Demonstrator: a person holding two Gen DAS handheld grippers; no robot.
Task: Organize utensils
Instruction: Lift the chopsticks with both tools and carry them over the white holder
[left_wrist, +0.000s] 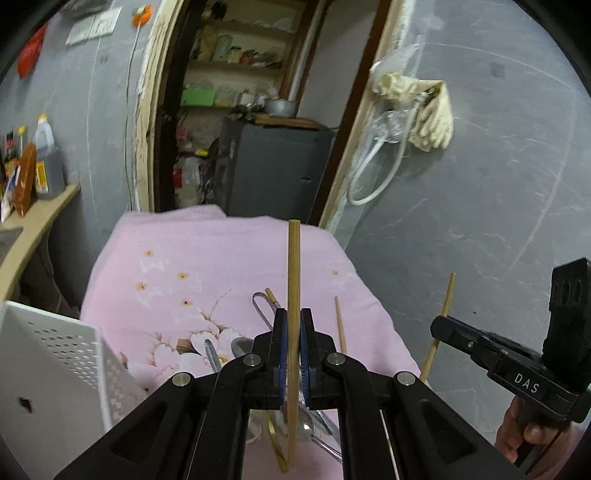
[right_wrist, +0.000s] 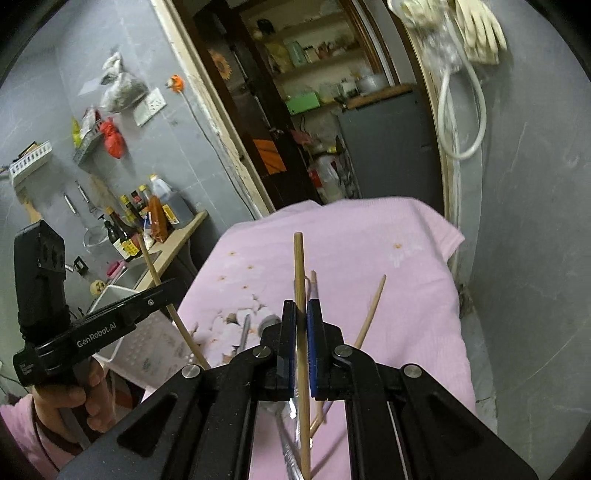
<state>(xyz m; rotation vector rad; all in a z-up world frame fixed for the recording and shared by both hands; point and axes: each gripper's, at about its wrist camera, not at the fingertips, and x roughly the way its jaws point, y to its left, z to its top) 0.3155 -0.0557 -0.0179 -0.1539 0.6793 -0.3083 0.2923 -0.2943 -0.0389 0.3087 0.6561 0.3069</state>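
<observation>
My left gripper (left_wrist: 293, 325) is shut on a wooden chopstick (left_wrist: 294, 266) that stands upright above the pink cloth (left_wrist: 177, 266). My right gripper (right_wrist: 301, 317) is shut on another wooden chopstick (right_wrist: 298, 266), also held upright; it also shows in the left wrist view (left_wrist: 439, 326) at the right. The left gripper appears in the right wrist view (right_wrist: 162, 291) with its chopstick (right_wrist: 149, 264). Several metal spoons (left_wrist: 240, 345) and loose chopsticks (left_wrist: 340, 325) lie on the cloth under both grippers. A loose chopstick (right_wrist: 373, 306) leans at the right.
A white perforated basket (left_wrist: 55, 362) stands at the left edge of the cloth; it also shows in the right wrist view (right_wrist: 155, 347). A wooden counter (left_wrist: 40, 218) with sauce bottles (right_wrist: 125, 229) and a sink is at the left. An open doorway with a dark cabinet (left_wrist: 273, 166) is beyond.
</observation>
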